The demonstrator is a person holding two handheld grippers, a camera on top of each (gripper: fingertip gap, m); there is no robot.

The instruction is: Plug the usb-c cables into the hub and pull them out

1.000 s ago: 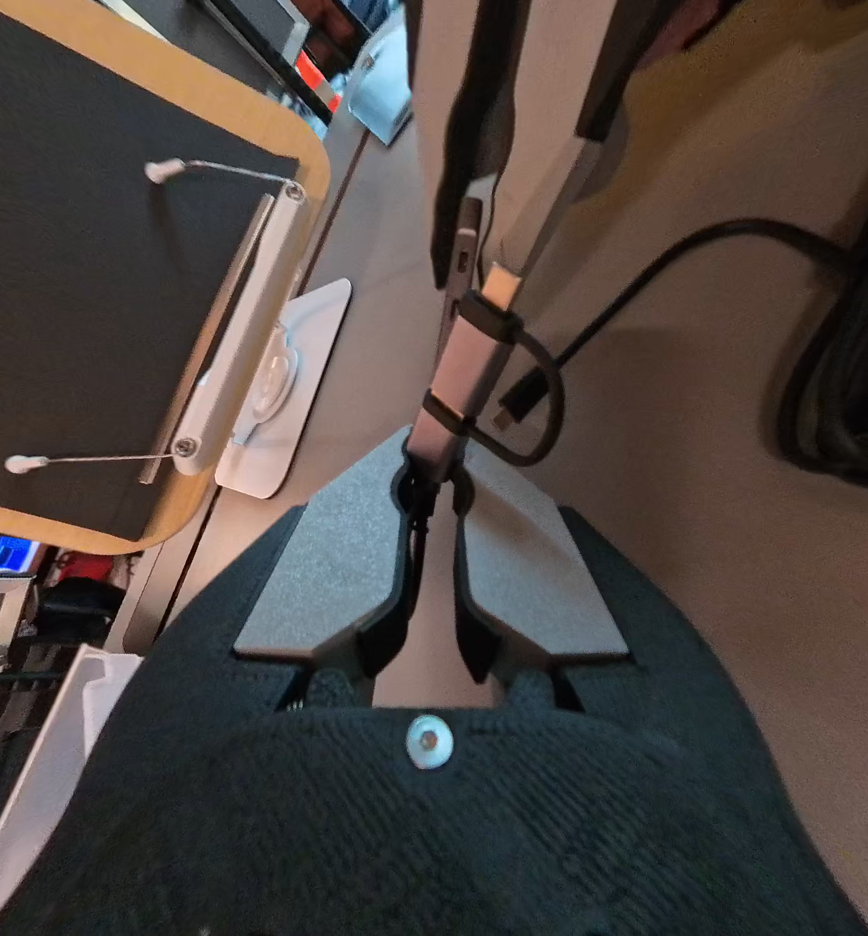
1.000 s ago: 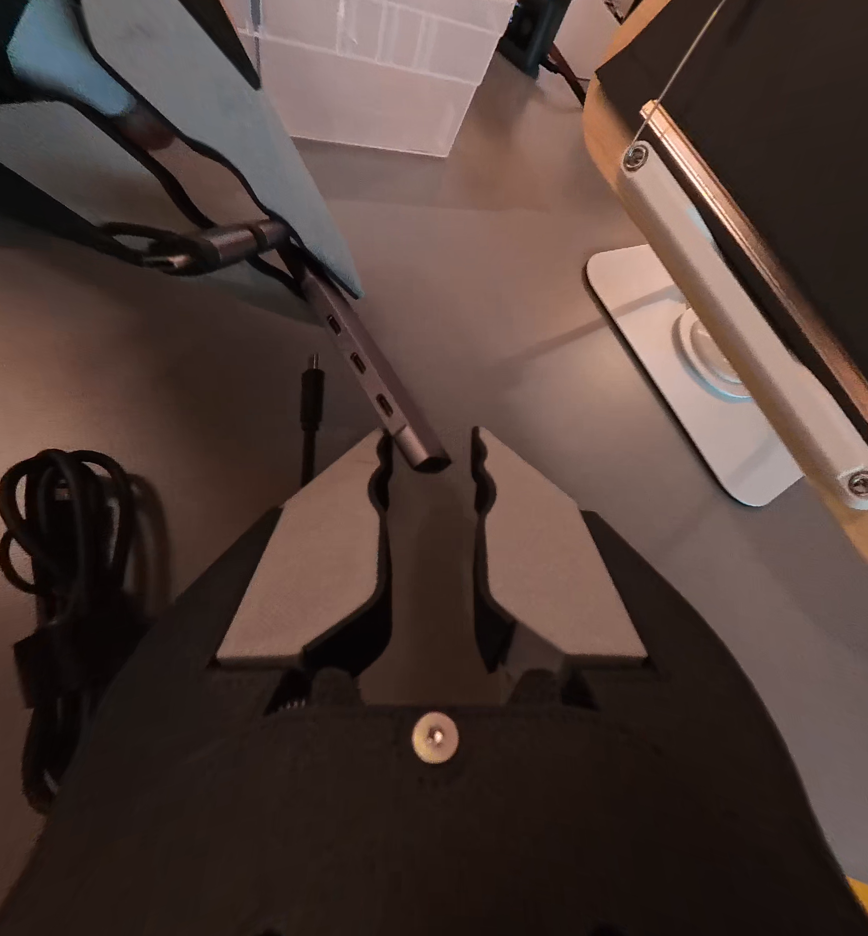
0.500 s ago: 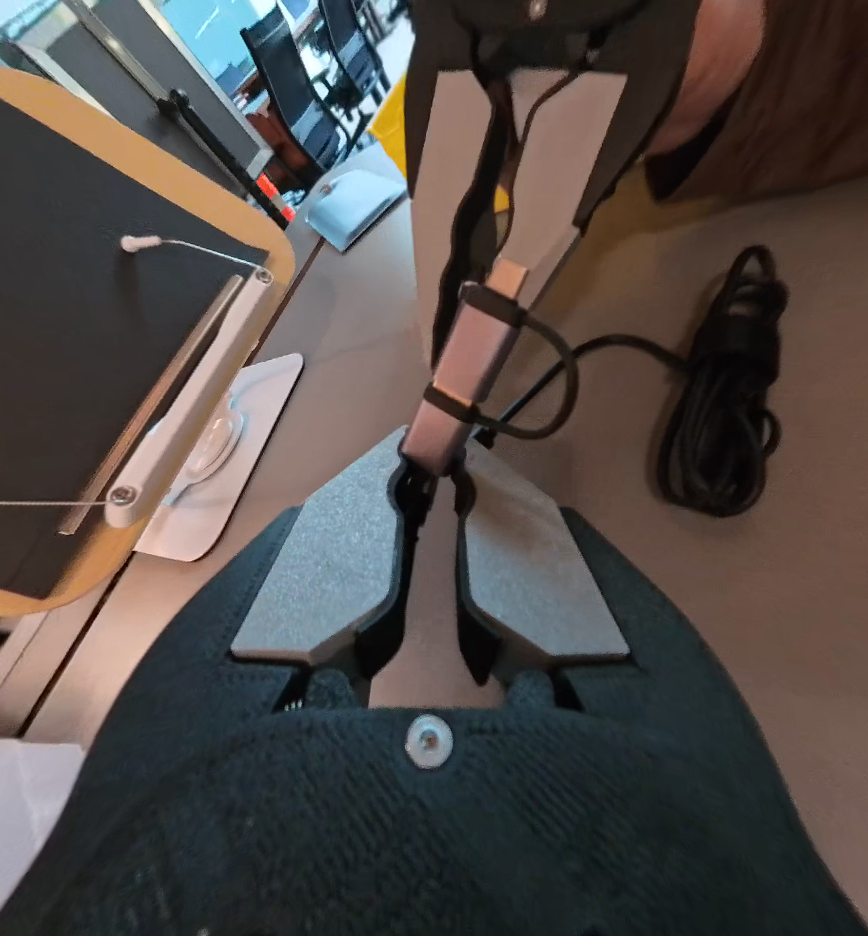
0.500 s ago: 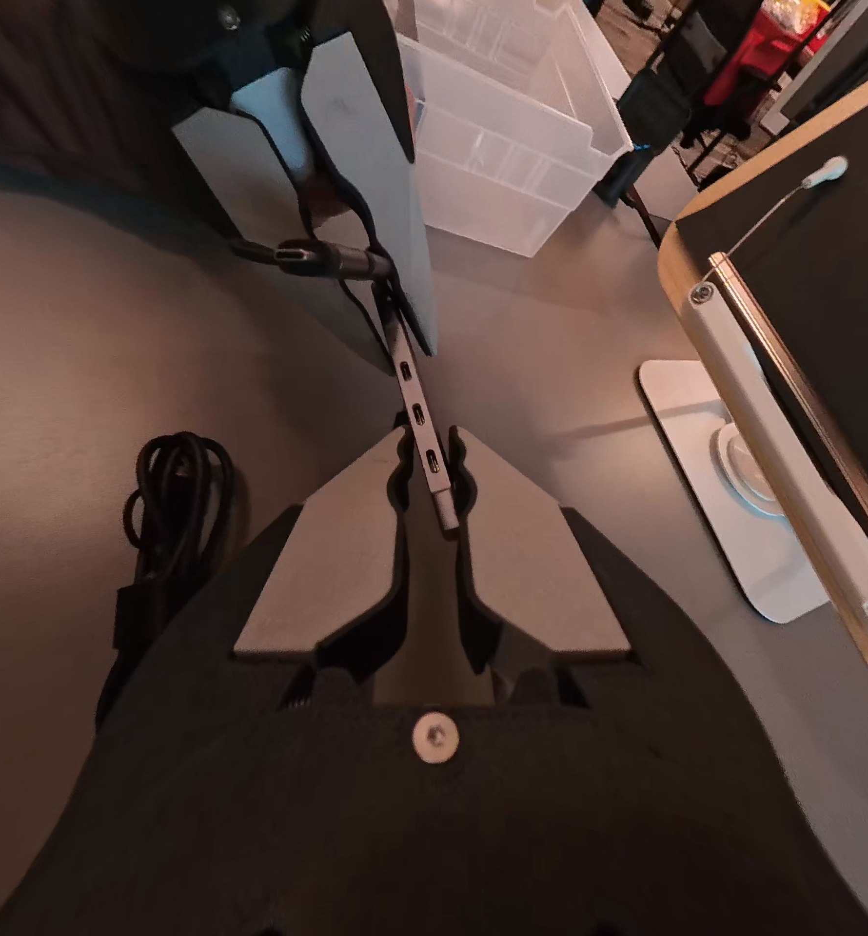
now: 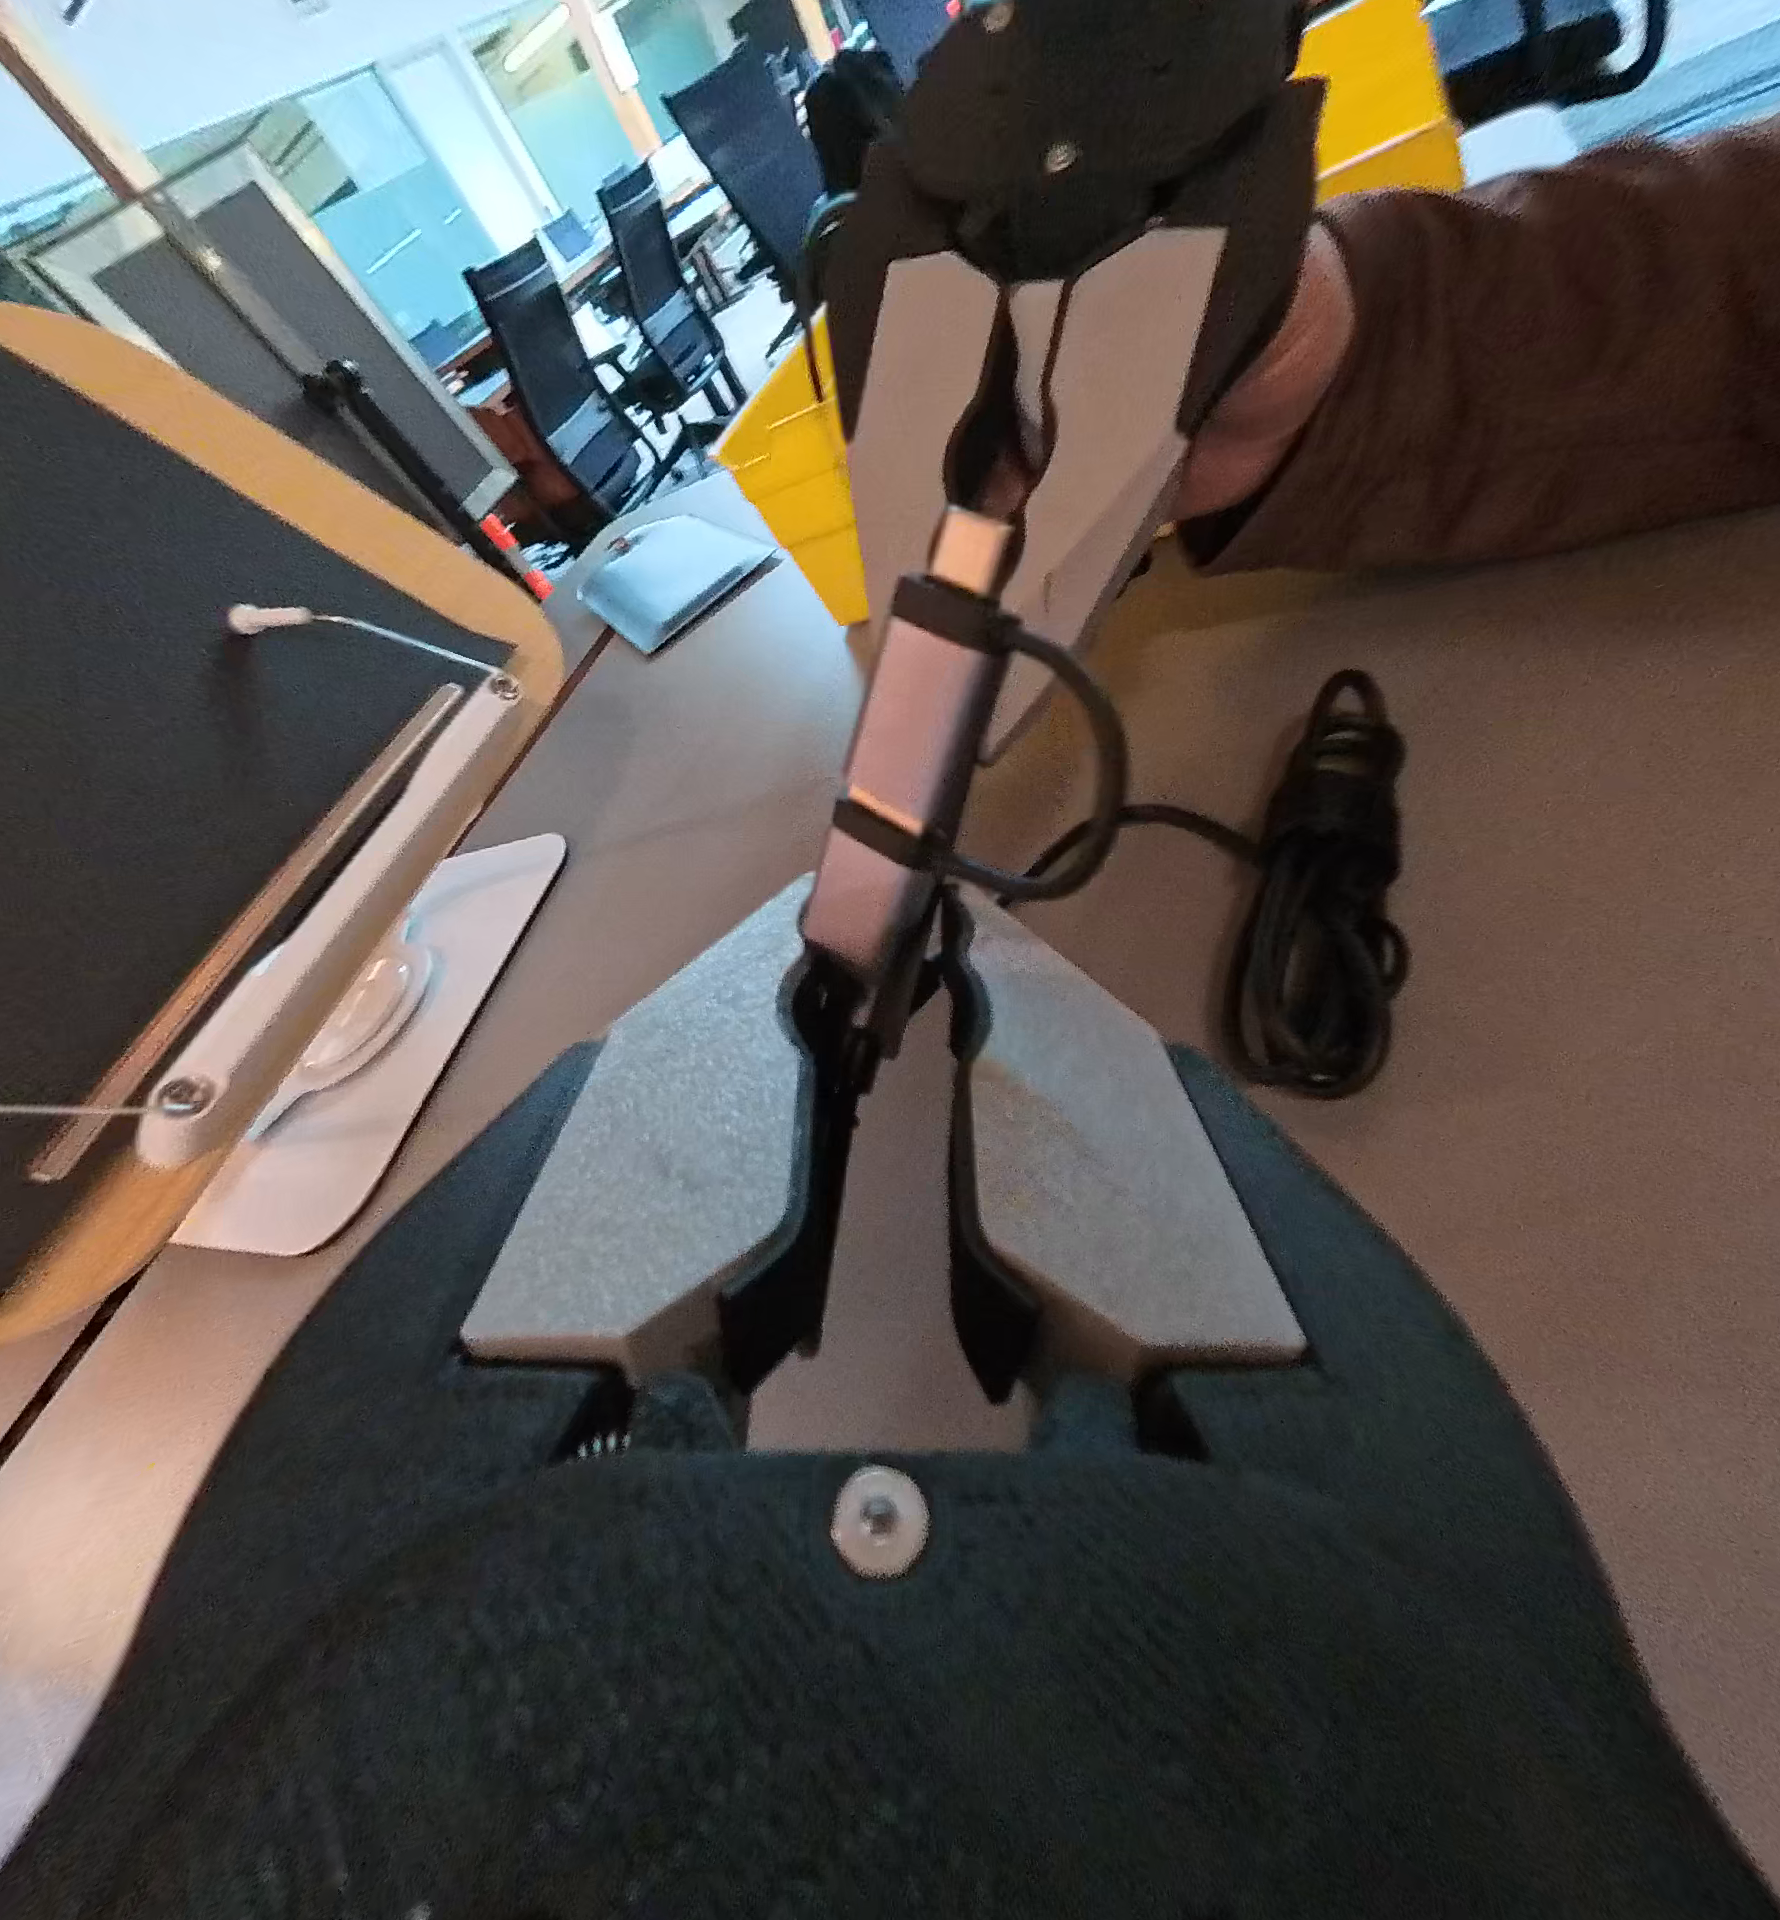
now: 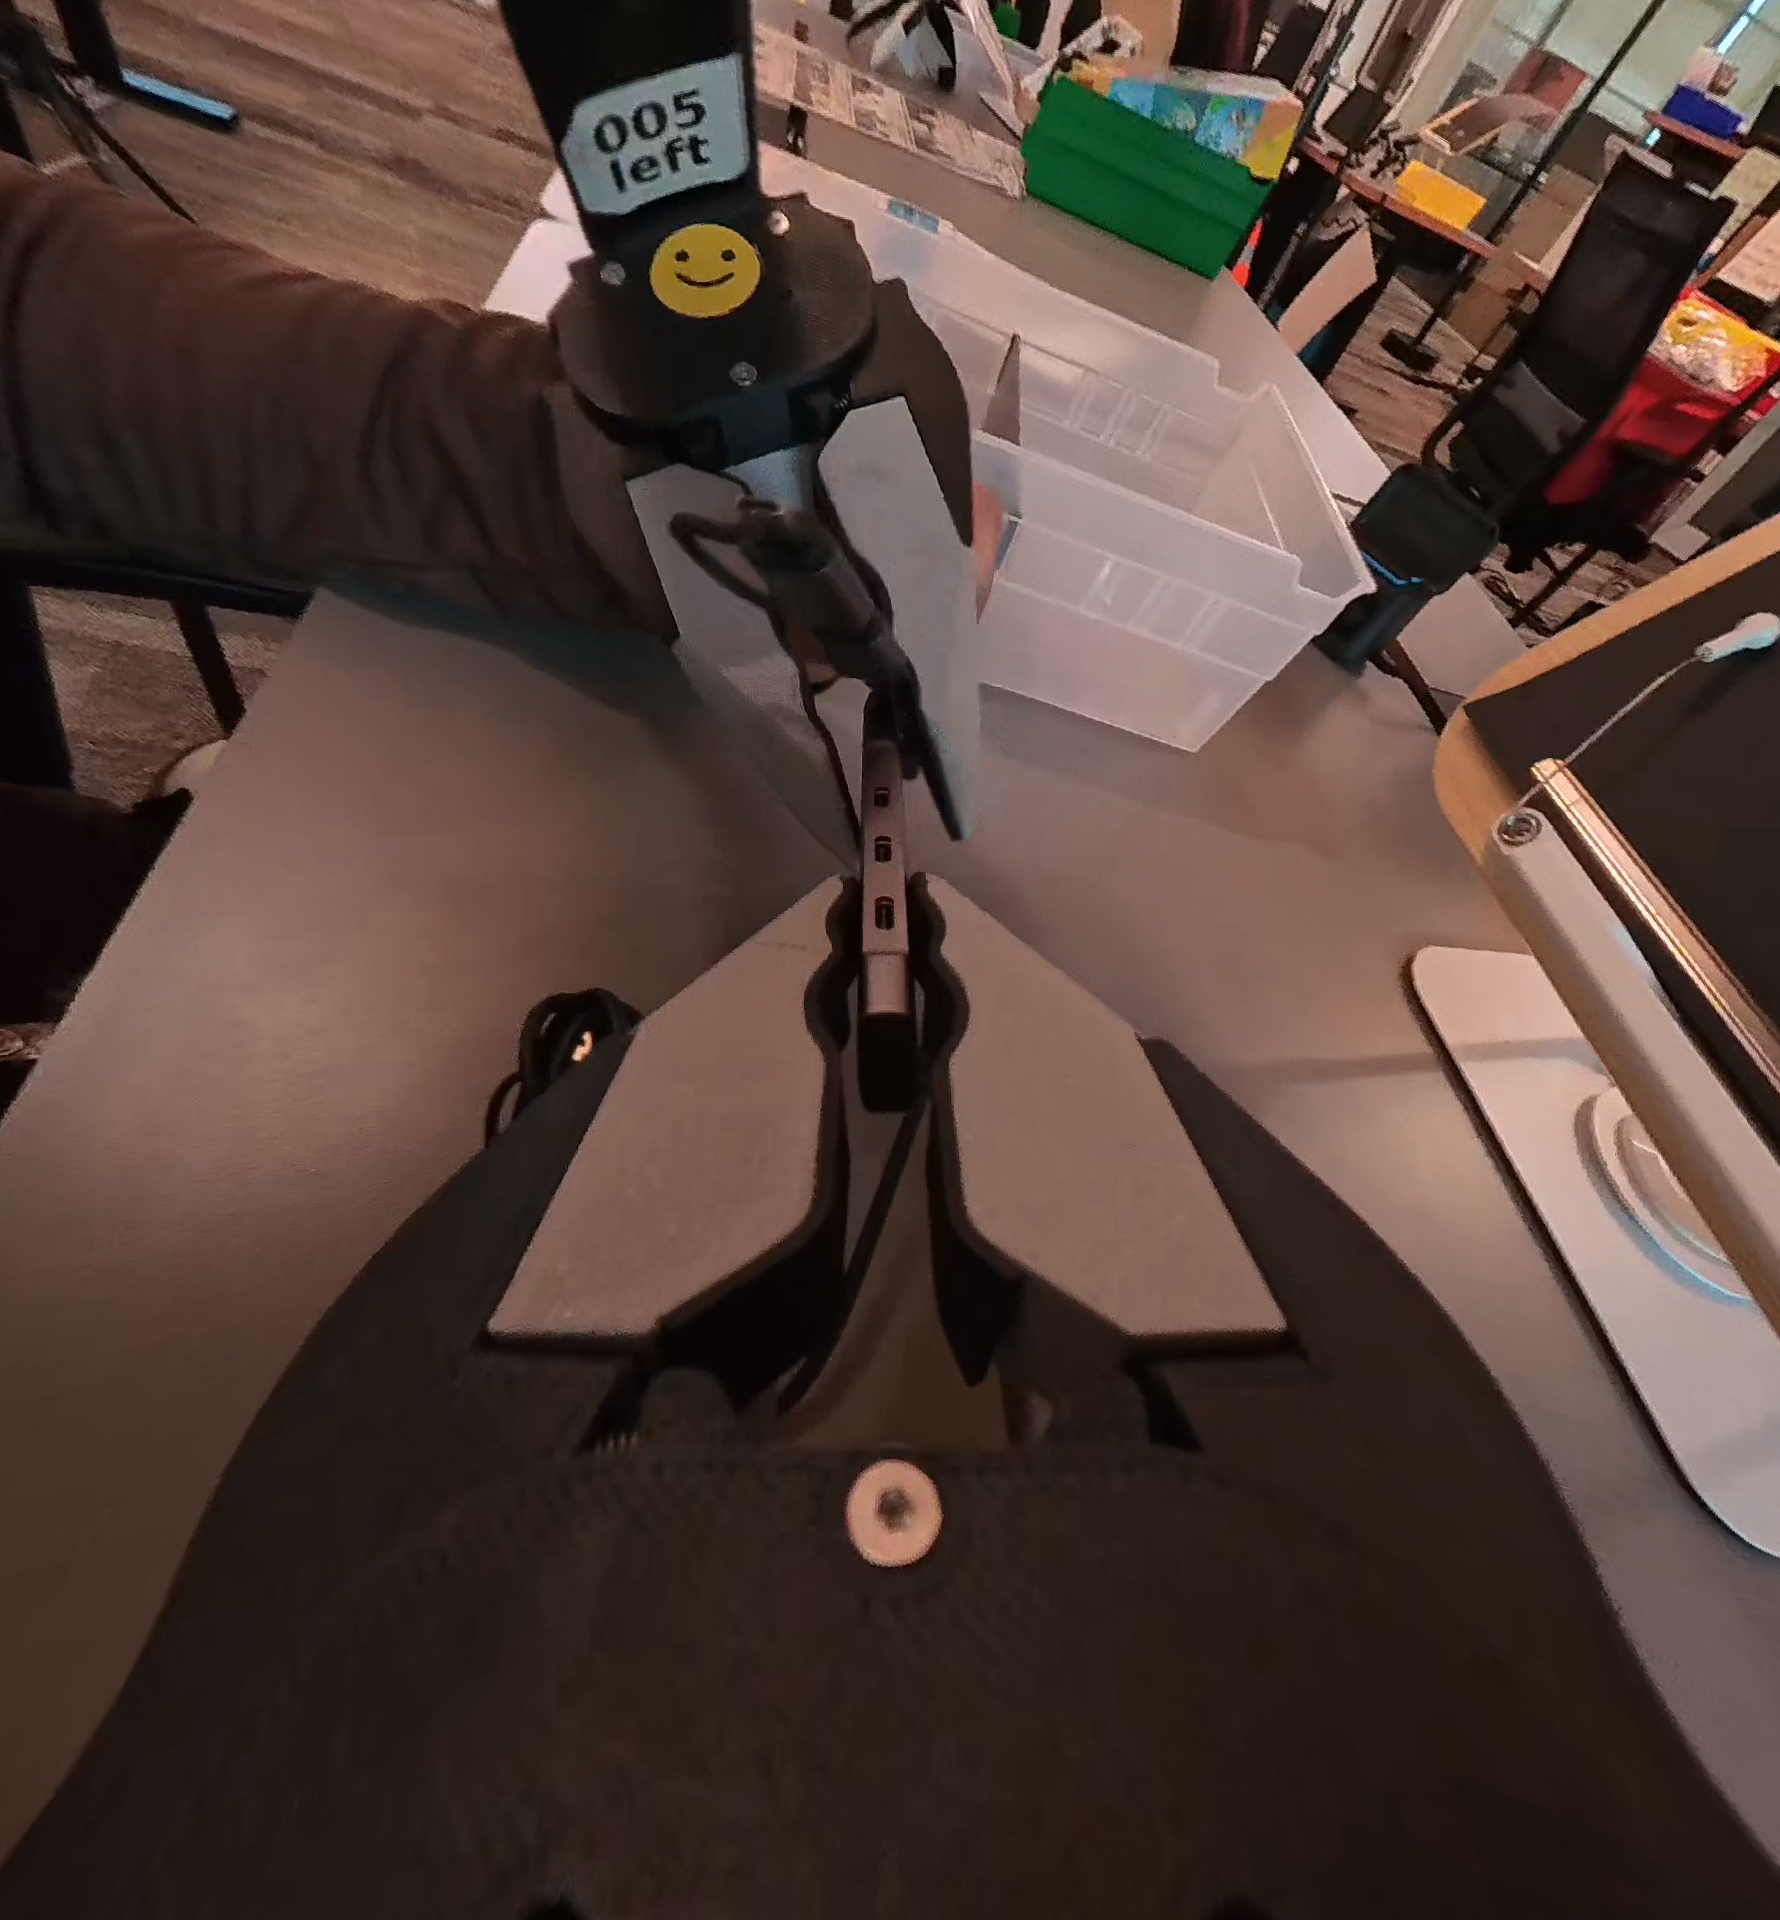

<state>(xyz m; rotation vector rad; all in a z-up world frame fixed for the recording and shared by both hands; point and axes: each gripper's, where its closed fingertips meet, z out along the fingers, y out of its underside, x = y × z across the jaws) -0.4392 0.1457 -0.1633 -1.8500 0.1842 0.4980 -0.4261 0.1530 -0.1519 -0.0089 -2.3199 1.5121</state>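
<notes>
My left gripper (image 5: 886, 935) is shut on a grey cable plug (image 5: 907, 769) with black bands and a short black loop. The plug's silver tip points at my right gripper, seen opposite. My right gripper (image 6: 886, 904) is shut on the slim grey hub (image 6: 881, 831) near its cable end, with three ports facing up. The hub's far end reaches between the left gripper's fingers (image 6: 917, 623), where the plug (image 6: 829, 597) meets it. I cannot tell whether the plug is seated. Both are held above the table. A coiled black cable (image 5: 1312, 894) lies on the table.
A tilted black board with a wooden rim (image 5: 138, 727) on a white stand base (image 5: 377, 1039) is beside the grippers, on the right in the right wrist view (image 6: 1696, 831). A clear plastic bin (image 6: 1125, 561) and a yellow bin (image 5: 792, 468) stand behind. A person's brown sleeve (image 5: 1592, 332) reaches in.
My right gripper slid along the hub and shut on it; a second ago it was open at the hub's end. Both grippers have risen and tilted up. The left kept its plug.
</notes>
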